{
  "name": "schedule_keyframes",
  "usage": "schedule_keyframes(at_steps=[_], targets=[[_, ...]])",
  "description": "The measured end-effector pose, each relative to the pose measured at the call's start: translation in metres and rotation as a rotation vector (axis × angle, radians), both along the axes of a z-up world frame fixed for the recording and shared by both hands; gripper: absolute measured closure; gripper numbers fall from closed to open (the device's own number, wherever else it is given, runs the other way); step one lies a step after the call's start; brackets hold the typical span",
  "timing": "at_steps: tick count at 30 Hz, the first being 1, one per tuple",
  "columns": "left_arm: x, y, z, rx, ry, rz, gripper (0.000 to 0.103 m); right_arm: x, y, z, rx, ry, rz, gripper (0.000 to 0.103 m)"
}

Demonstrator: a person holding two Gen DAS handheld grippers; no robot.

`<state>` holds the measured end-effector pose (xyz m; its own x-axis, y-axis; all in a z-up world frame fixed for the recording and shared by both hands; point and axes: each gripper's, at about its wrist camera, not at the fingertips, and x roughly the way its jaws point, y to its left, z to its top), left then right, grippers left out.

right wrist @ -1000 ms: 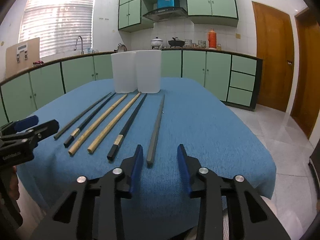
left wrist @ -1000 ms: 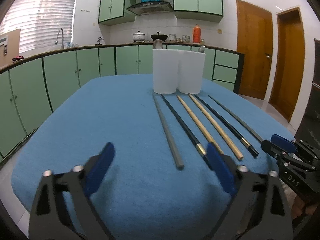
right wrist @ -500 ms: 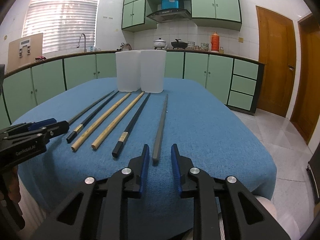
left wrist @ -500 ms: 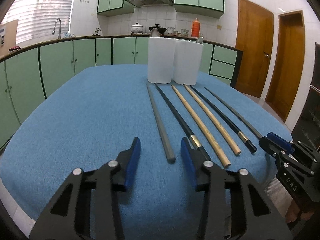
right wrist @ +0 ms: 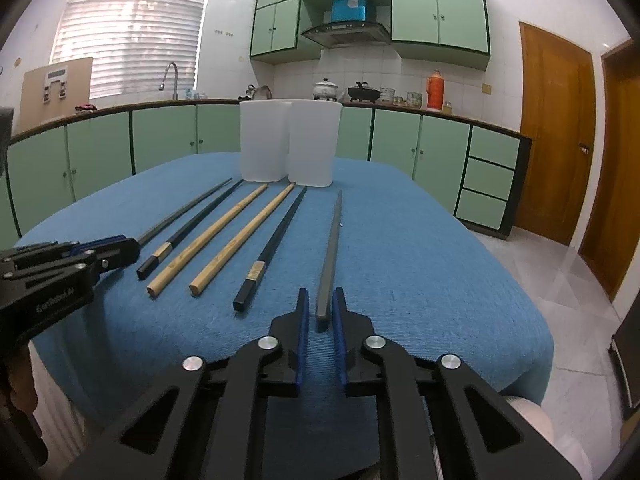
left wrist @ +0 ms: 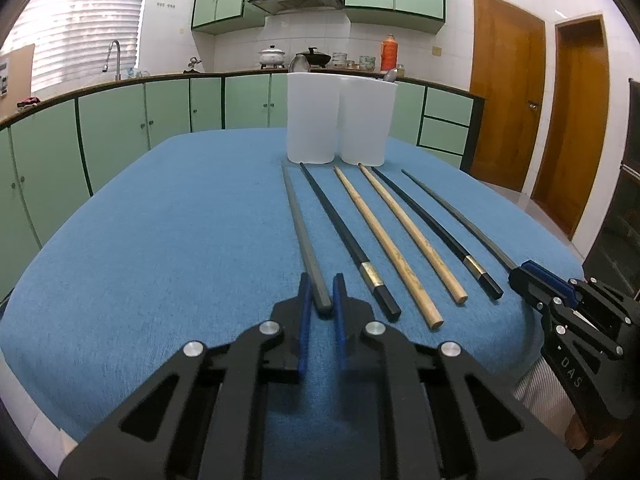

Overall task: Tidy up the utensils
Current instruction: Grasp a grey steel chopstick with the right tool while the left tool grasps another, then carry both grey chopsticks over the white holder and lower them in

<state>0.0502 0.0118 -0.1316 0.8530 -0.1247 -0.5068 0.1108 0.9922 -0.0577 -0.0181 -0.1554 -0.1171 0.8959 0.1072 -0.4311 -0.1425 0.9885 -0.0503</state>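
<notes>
The left grey chopstick (left wrist: 304,240) and the right grey chopstick (right wrist: 330,248) lie outermost on the blue tablecloth (left wrist: 180,240). The left gripper (left wrist: 320,300) is clamped on one butt end, and the right gripper (right wrist: 320,304) is closing around the other. With end-only grips, either stick could pivot and droop when lifted.

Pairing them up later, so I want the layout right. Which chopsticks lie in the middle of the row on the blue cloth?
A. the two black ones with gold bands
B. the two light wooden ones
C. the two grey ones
B: the light wooden chopsticks lie side by side at the centre of the row, with the black chopsticks flanking them and the grey chopsticks outermost.
</notes>
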Motion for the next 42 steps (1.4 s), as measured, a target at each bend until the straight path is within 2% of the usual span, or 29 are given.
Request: schedule_keyframes(at_steps=[9, 15, 22, 30, 36, 42], targets=[[-0.004, 0.002, 0.004, -0.018, 0.0, 0.018, 0.096, 0.001, -0.004, 0.002, 0.027, 0.011, 0.006, 0.097], [-0.017, 0.007, 0.022, 0.005, -0.067, 0.03, 0.096, -0.001, -0.012, 0.019, 0.043, -0.014, 0.003, 0.097], [-0.027, 0.019, 0.06, -0.003, -0.174, 0.044, 0.097, -0.004, -0.027, 0.058, 0.067, -0.083, 0.01, 0.097], [-0.022, 0.023, 0.116, -0.027, -0.295, 0.011, 0.097, 0.008, -0.033, 0.109, 0.095, -0.145, 0.05, 0.097], [-0.005, 0.024, 0.142, -0.035, -0.322, -0.014, 0.097, 0.033, -0.038, 0.144, 0.144, -0.138, 0.086, 0.097], [0.014, 0.026, 0.168, -0.039, -0.312, -0.032, 0.097, 0.054, -0.037, 0.164, 0.164, -0.114, 0.123, 0.097]])
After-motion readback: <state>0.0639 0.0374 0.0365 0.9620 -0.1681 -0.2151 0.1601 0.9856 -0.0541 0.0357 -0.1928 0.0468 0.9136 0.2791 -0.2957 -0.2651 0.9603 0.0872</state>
